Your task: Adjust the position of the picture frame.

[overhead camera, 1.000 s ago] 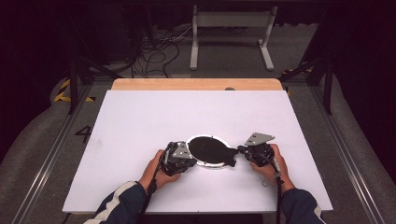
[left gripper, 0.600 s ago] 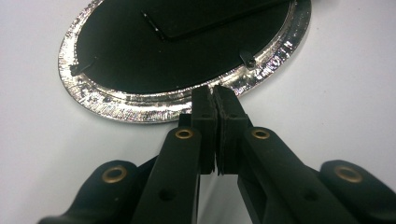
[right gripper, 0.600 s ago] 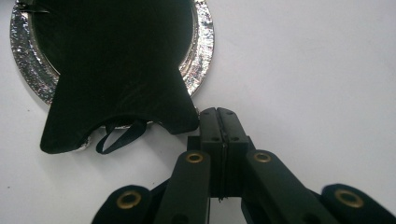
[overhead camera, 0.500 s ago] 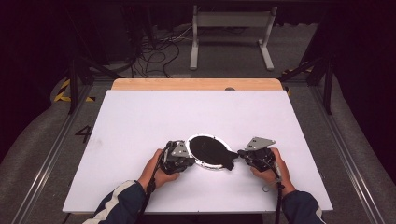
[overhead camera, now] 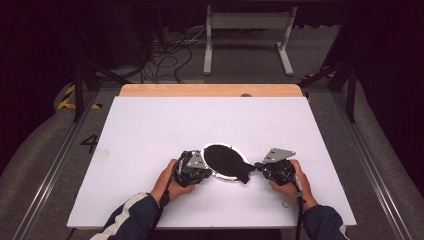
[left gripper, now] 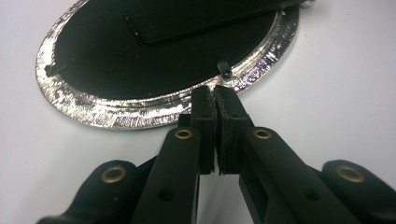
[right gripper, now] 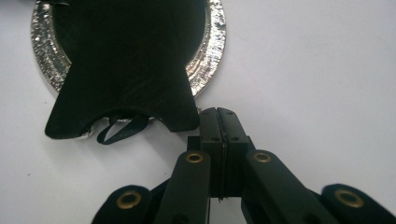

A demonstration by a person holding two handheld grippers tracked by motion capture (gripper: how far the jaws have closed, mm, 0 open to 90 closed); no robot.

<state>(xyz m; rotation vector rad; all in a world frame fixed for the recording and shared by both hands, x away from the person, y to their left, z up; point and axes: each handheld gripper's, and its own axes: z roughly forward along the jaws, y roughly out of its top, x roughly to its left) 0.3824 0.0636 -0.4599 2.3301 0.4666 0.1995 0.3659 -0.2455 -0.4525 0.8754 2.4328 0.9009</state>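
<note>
round silver-rimmed black frame (overhead camera: 222, 162) mostly hidden under black velvet stand (right gripper: 126, 70) | left gripper (left gripper: 215, 103) jaws pressed together at rim | right gripper (right gripper: 218, 122) jaws pressed together beside stand | white table (overhead camera: 150, 125)

**One painted digit on the floor**

A single numeral "4" (overhead camera: 90, 144) was readable, painted dark on the grey floor (overhead camera: 45, 165) beside the table (overhead camera: 150, 120) — out beyond the left gripper (overhead camera: 196, 169), on its outer side and slightly farther away. Nothing else carried legible writing — no label, brand or sign.
</note>
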